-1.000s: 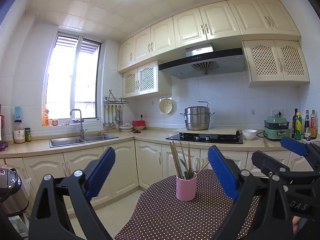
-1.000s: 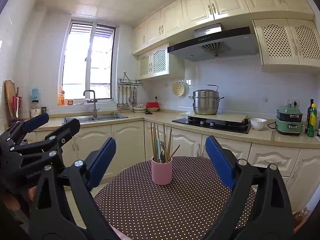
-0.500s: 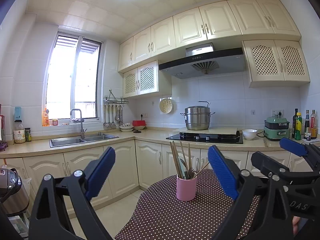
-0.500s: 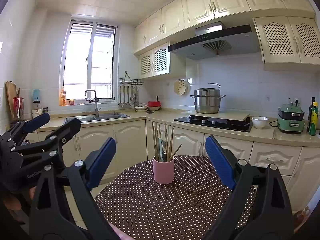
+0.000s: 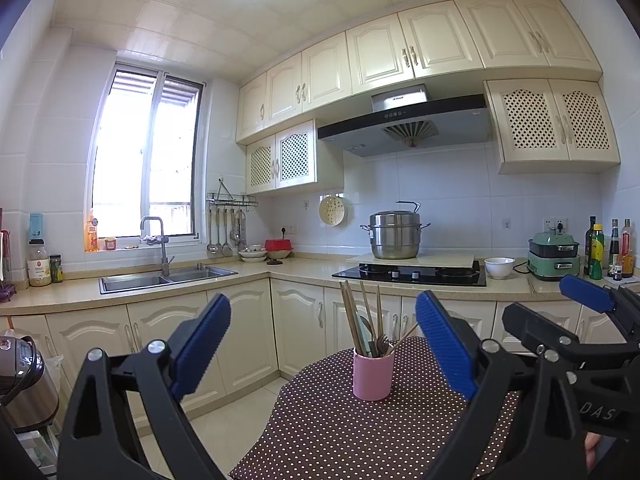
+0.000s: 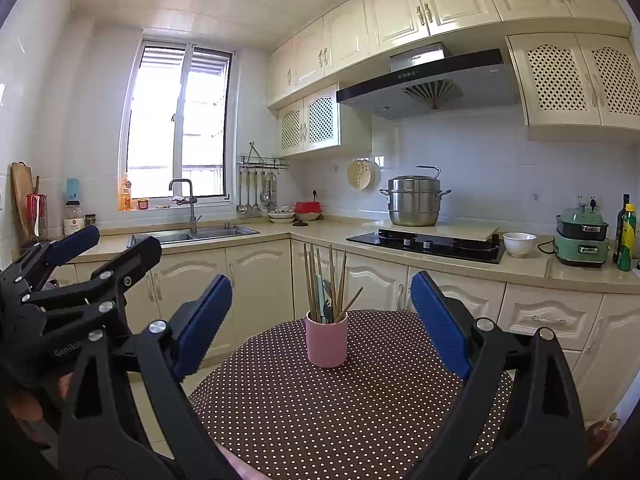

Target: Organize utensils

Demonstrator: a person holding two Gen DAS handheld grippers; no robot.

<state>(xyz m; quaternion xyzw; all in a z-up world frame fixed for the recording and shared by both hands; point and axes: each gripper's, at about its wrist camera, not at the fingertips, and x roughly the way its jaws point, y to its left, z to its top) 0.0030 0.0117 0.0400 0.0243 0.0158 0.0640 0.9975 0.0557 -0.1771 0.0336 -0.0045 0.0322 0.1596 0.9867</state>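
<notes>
Utensil cup [image 6: 327,338] stands on my table [image 6: 360,408], chopsticks [image 6: 310,280] in it; behind, the counter carries sink [image 6: 192,236] at left, steamer pot [image 6: 414,202] and bowl [image 6: 519,243] at right.

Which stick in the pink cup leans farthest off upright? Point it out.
The short chopstick on the right side of the pink cup: it slants outward to the right, while the other chopsticks stand taller and nearly upright.
</notes>
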